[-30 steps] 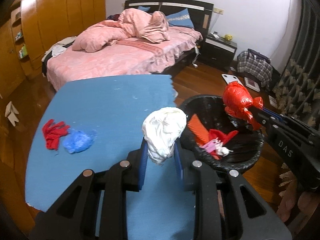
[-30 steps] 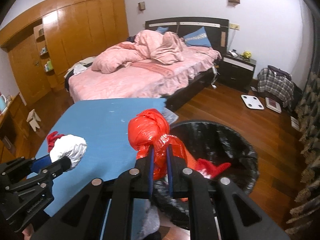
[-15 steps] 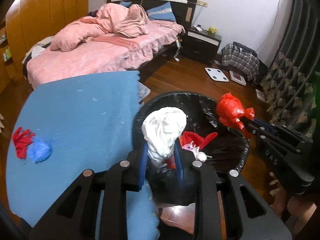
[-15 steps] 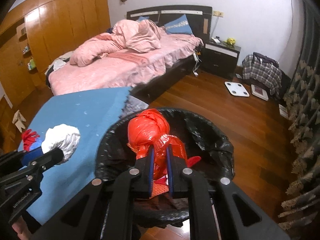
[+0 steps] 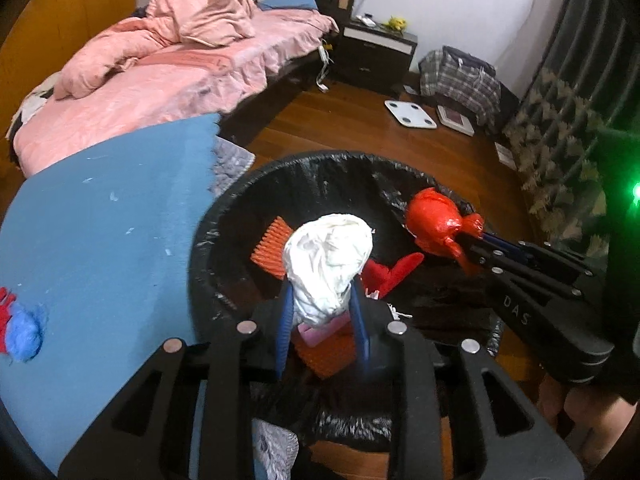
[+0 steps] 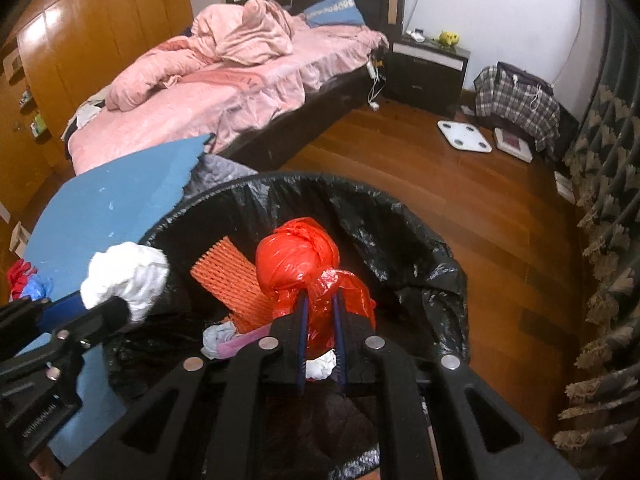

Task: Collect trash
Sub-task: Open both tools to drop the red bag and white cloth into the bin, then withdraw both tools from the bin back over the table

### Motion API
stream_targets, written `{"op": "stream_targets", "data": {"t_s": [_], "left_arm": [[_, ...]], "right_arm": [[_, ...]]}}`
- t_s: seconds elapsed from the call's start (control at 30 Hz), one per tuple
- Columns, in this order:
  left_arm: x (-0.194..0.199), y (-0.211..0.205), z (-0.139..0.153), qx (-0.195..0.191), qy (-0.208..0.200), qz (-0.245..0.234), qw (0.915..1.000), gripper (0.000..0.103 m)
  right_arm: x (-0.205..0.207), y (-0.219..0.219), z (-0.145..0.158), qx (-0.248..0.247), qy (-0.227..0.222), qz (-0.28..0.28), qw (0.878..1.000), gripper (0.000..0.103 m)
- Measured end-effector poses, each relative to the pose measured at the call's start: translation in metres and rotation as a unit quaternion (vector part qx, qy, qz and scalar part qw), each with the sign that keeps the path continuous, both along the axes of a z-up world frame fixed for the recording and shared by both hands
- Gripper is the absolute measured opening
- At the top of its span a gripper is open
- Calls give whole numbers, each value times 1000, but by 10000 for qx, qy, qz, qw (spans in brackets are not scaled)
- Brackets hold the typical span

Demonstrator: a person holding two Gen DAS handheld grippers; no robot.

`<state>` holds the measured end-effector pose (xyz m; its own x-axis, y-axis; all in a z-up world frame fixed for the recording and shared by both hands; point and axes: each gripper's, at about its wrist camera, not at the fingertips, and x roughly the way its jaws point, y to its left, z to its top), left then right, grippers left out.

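My left gripper is shut on a crumpled white wad and holds it over the black-lined trash bin. My right gripper is shut on a knotted red plastic bag, also above the bin. The red bag and the right gripper show in the left wrist view at the bin's right side. The white wad shows in the right wrist view at the bin's left rim. Orange mesh and other scraps lie inside the bin.
A blue mat covers the table left of the bin, with a red scrap and a blue scrap at its left edge. A pink bed, nightstand, white scale and wooden floor lie beyond.
Both grippers moved right from over the blue mat to above the bin, still holding the white wad and the red bag.
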<state>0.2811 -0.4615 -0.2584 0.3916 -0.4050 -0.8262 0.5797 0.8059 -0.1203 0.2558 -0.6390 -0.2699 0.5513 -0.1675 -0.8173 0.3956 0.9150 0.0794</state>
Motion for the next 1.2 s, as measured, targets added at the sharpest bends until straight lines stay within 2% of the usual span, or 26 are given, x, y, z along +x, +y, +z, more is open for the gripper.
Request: {"op": "stream_targets", "data": {"t_s": [0.03,0.1,0.37,0.57,0.67,0.83,0.9,1.2], "left_arm": [[1,-3,-5,11,-4,-75,10000,37],[1,-6,-12,68,-22,-148,9999,59],[4,7,-27,205,26,-145,9997,62],[2,29,-11,164,-49,-43,9998,67],[-4,50,4,87,-115,50,9999,71],[-17,91,29,57,-321,164,9993,72],[-20,109,38,45,-412,225,9989,77],[-25,224,62,165,-713,872,9935,78]], "right_arm": [[1,-2,-3,39,10,-1,10000,23],[2,-4,-8,34,45,-24,10000,29],[-12,-4,-19,169,100,-154,9997,29],[-31,5,-14,357,63,-273,9990,29],[-41,15,-5,389,-15,-312,9988,35],[-54,50,17,387,-193,-182,9989,43],[-55,71,28,344,-283,-62,9990,47],[-39,168,55,305,-535,563,9965,50]]}}
